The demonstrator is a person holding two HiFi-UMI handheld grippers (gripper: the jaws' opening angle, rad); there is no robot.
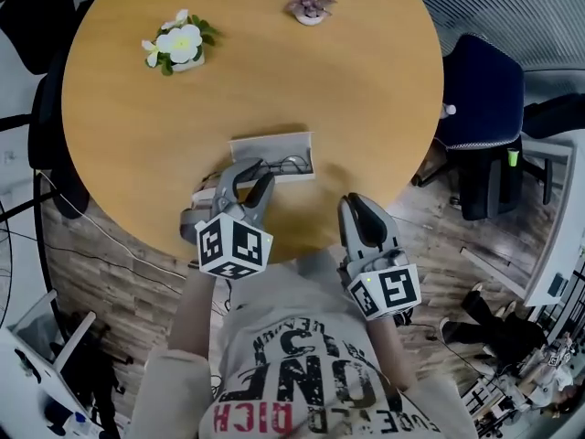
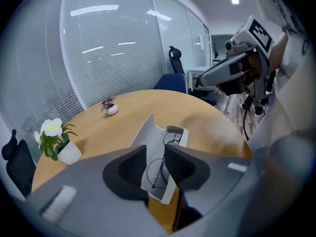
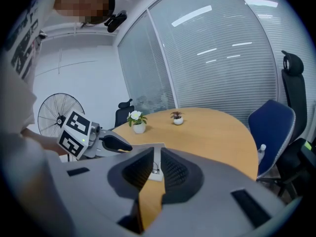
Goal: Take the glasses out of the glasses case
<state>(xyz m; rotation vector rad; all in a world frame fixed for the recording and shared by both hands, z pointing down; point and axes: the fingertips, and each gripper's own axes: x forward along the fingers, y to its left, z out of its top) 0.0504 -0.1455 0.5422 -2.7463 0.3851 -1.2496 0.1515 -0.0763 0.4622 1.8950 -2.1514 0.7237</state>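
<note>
A grey-white glasses case (image 1: pixel 271 142) lies open on the round wooden table (image 1: pixel 366 80), near its front edge, with thin-framed glasses (image 1: pixel 288 164) inside. My left gripper (image 1: pixel 249 176) hangs tilted down over the near end of the case, jaws open. In the left gripper view the glasses (image 2: pixel 170 137) lie in the tray beside the raised lid (image 2: pixel 146 132), seen through the gap of the left gripper (image 2: pixel 155 154), with the pads apart from them. My right gripper (image 1: pixel 358 204) is at the table's edge to the right, jaws nearly together on nothing. The right gripper (image 3: pixel 154 154) points at the case's end (image 3: pixel 156 174).
A white-flowered pot (image 1: pixel 178 44) stands at the back left of the table and a small purple plant (image 1: pixel 311 5) at the back. A blue office chair (image 1: pixel 480 90) sits to the right of the table. A floor fan (image 3: pixel 54 115) stands off to the left.
</note>
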